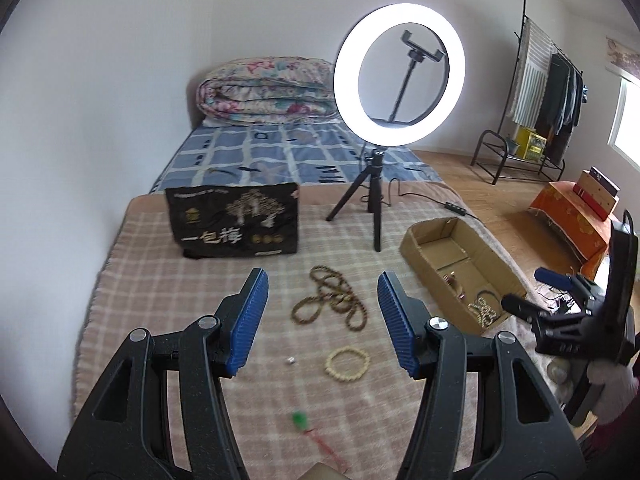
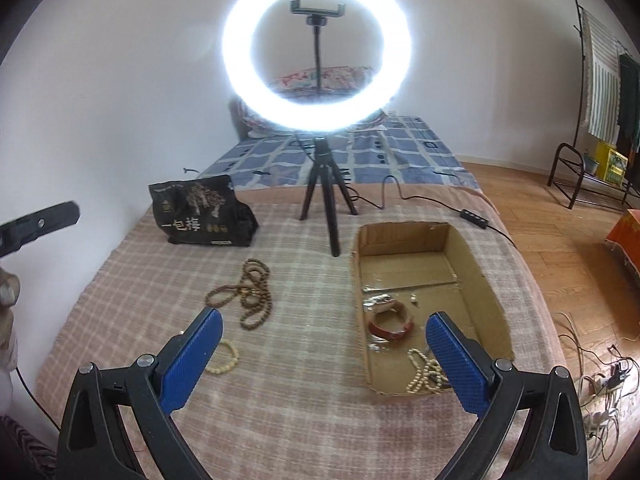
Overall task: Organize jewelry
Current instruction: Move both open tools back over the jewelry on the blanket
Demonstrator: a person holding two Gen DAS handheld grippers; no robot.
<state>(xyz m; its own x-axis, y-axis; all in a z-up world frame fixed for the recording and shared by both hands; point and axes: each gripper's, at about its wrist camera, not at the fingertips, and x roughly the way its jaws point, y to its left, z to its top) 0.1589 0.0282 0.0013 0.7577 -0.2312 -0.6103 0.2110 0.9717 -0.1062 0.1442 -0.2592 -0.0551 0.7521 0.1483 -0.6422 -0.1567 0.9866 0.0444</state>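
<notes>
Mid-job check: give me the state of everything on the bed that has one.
Cardboard box: open, holding red bangle and pale beads.
Brown bead necklace: loose on blanket.
Cream bead bracelet: on blanket, outside box.
Ring light: lit.
Left tool: open, empty.
Right tool: open, empty.

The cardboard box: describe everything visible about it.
The cardboard box is a shallow, open-topped brown tray with raw cut edges. It lies flat on the checked blanket, right of the tripod. Inside lie a reddish bangle, a pale bead string and small silvery bits. Neither claw touches it.
</notes>
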